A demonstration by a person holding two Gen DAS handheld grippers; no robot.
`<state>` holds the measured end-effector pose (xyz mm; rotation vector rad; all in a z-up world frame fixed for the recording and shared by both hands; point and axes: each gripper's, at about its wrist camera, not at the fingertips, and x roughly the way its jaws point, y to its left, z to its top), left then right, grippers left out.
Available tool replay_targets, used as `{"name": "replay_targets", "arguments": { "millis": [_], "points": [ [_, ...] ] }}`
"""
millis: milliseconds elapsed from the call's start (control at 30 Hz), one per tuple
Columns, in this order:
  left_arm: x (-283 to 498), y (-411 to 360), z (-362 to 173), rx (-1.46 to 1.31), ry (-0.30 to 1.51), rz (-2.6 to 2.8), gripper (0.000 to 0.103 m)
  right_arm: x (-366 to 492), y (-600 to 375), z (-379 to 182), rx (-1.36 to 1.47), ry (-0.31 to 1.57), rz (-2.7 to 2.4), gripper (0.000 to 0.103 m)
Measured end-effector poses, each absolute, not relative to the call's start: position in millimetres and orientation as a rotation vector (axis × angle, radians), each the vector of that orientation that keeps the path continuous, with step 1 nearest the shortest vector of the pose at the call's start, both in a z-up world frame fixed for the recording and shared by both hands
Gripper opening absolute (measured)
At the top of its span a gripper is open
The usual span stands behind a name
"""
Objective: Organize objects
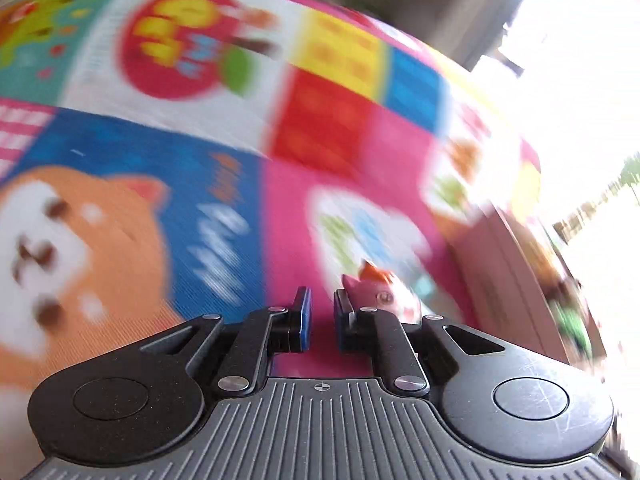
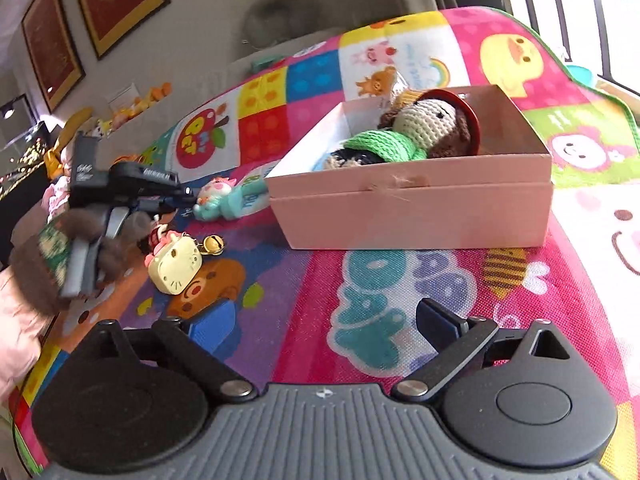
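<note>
An open pink box (image 2: pixel 412 208) stands on the colourful play mat (image 2: pixel 280 312), and a crochet doll (image 2: pixel 420 128) lies inside it. My right gripper (image 2: pixel 320 328) hovers over the mat in front of the box, open wide, with nothing between its fingers. To the left lie a yellow cat-face toy (image 2: pixel 176 268) with a small bell (image 2: pixel 212 244), and a little teal-and-pink figure (image 2: pixel 216 198). My left gripper (image 2: pixel 188 196) points at that figure. In the blurred left wrist view my left gripper (image 1: pixel 322 312) is shut with only mat showing between its pads, and a small pink figure (image 1: pixel 376 288) sits just right of them.
A teal tube (image 2: pixel 250 196) lies between the figure and the box. A hand in a fuzzy brown sleeve (image 2: pixel 40 264) holds the left gripper. Plush toys (image 2: pixel 132 108) and framed pictures (image 2: pixel 116 0) line the far wall. The box wall (image 1: pixel 504 280) shows blurred at the right.
</note>
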<state>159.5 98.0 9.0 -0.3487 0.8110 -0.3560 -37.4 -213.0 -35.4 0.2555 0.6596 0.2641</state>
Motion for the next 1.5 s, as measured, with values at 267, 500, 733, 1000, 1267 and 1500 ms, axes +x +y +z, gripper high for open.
{"name": "replay_targets", "arguments": {
  "millis": [267,500,733,1000,1267,1500],
  "points": [
    [61.9,93.8,47.4,-0.333,0.668,-0.344,0.013,-45.6,-204.2,-33.3,0.201,0.616,0.263,0.102],
    [21.0,60.2,56.5,-0.249,0.630,-0.317,0.014,-42.8,-201.8,-34.8,0.187,0.632,0.248,0.103],
    [2.4,12.5,54.7,-0.170,0.641,-0.602,0.017,-48.7,-207.7,-33.5,0.213,0.596,0.209,0.103],
    [12.7,28.1,45.3,-0.031,0.675,-0.340,0.016,-46.2,-210.6,-34.9,0.235,0.607,0.208,0.103],
    [-35.8,-18.4,20.8,0.381,0.726,-0.448,0.014,-43.4,-210.1,-36.3,0.237,0.629,0.201,0.103],
    [-34.9,-41.4,21.9,0.354,0.748,-0.538,0.012,-35.7,-220.8,-41.7,0.307,0.677,0.174,0.103]
  ]
}}
